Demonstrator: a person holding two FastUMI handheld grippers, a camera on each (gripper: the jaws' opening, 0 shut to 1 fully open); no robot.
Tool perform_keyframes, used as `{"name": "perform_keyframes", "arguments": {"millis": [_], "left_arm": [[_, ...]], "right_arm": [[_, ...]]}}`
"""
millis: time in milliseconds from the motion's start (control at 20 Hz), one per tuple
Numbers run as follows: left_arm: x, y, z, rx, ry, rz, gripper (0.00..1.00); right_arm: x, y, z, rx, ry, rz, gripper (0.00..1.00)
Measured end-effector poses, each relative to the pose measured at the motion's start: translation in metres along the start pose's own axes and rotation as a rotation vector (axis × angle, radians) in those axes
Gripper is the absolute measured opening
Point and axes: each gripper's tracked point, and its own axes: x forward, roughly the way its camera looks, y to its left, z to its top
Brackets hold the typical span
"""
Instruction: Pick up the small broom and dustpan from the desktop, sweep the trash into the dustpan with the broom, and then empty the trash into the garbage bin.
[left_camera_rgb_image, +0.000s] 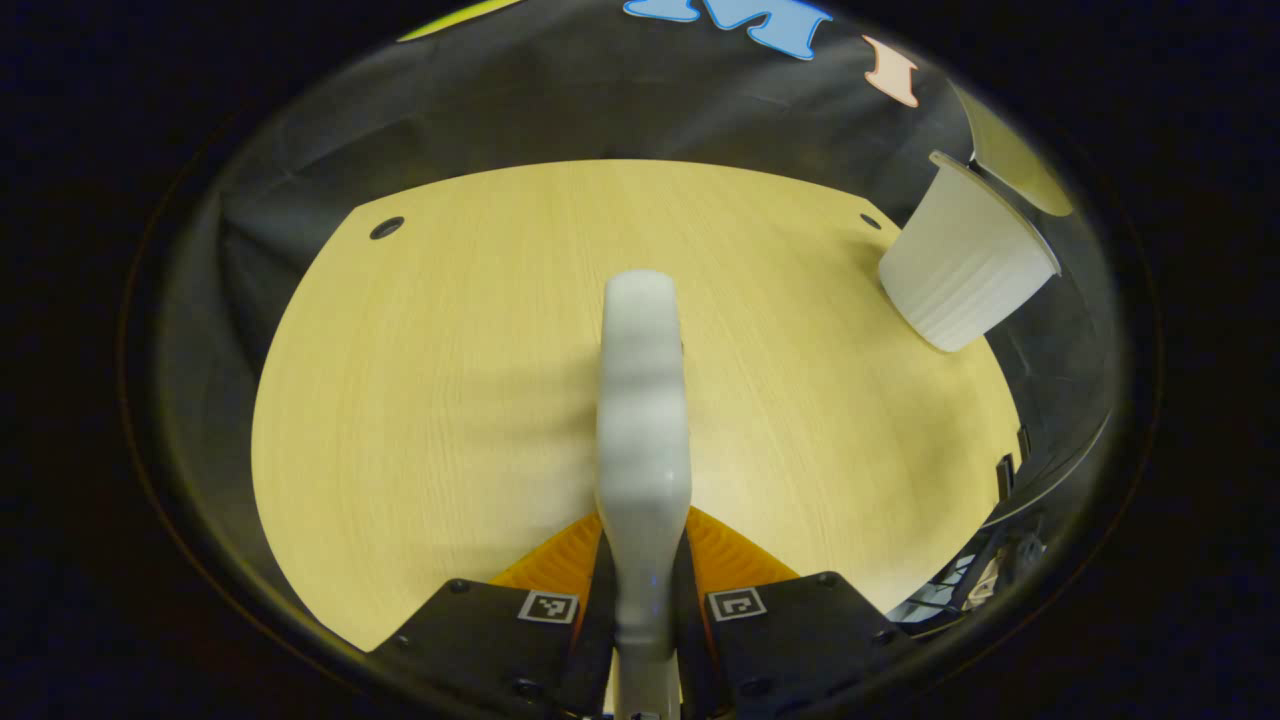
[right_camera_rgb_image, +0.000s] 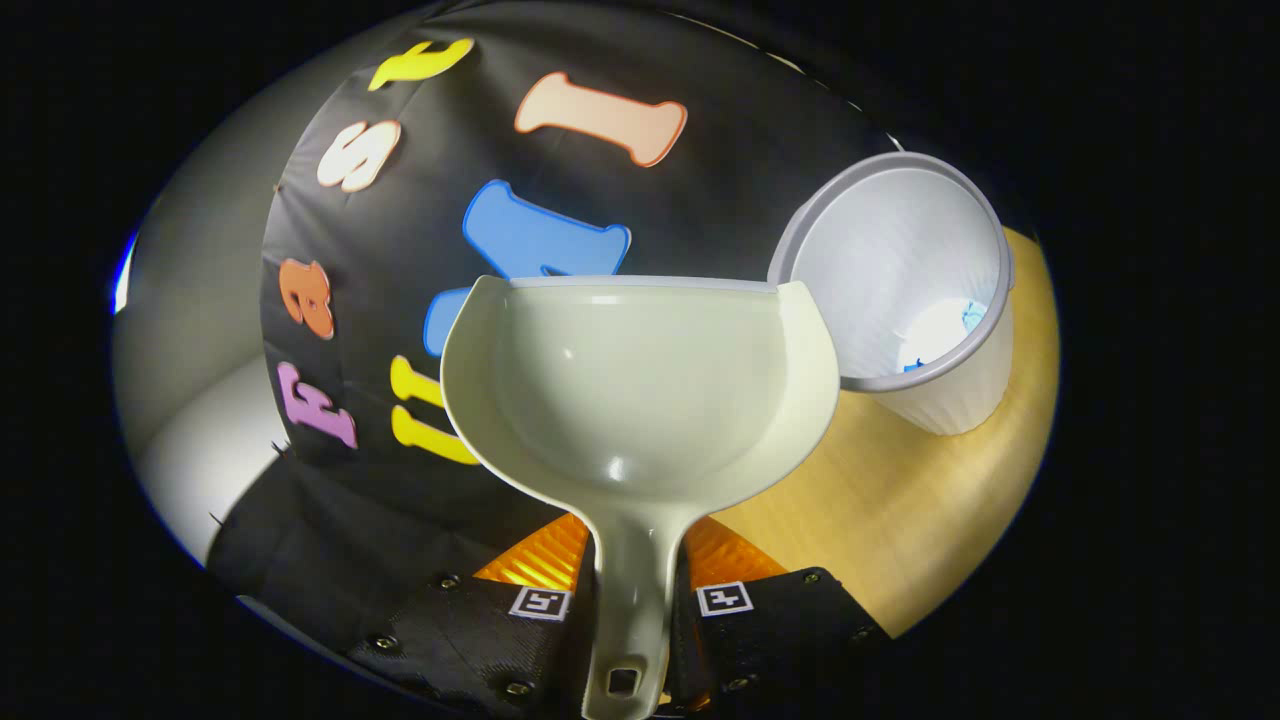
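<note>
— Right claw (right_camera_rgb_image: 635, 600) first: both fingers are clamped on the dustpan (right_camera_rgb_image: 640, 385) handle, pan lifted off the bench (right_camera_rgb_image: 900, 510) and looking empty, with its mouth just beside the garbage bin (right_camera_rgb_image: 905, 290).

— Tipped toward it to empty?

— Looks that way; blue scraps (right_camera_rgb_image: 965, 320) already lie at the bin's bottom, so I'd judge the dumping is about done.

— And the left claw (left_camera_rgb_image: 640, 605)?

— Closed on the small broom (left_camera_rgb_image: 643, 400), held above the bare bench, well apart from the bin, probably parked out of the pan's way.
</note>
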Motion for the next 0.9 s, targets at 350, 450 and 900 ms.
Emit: {"name": "perform_keyframes", "arguments": {"millis": [350,450,900], "left_arm": [[-0.001,0.025,-0.013,-0.013,0.001,0.034,0.31],[0.004,0.03,-0.019,-0.02,0.006,0.044,0.35],[0.01,0.037,-0.014,-0.085,0.026,0.101,0.33]], "right_arm": [[0.006,-0.071,-0.058,-0.452,0.166,-0.297,0.31],[0.007,-0.104,-0.082,-0.542,0.219,-0.393,0.31],[0.022,-0.21,-0.148,-0.753,0.375,-0.592,0.32]]}}
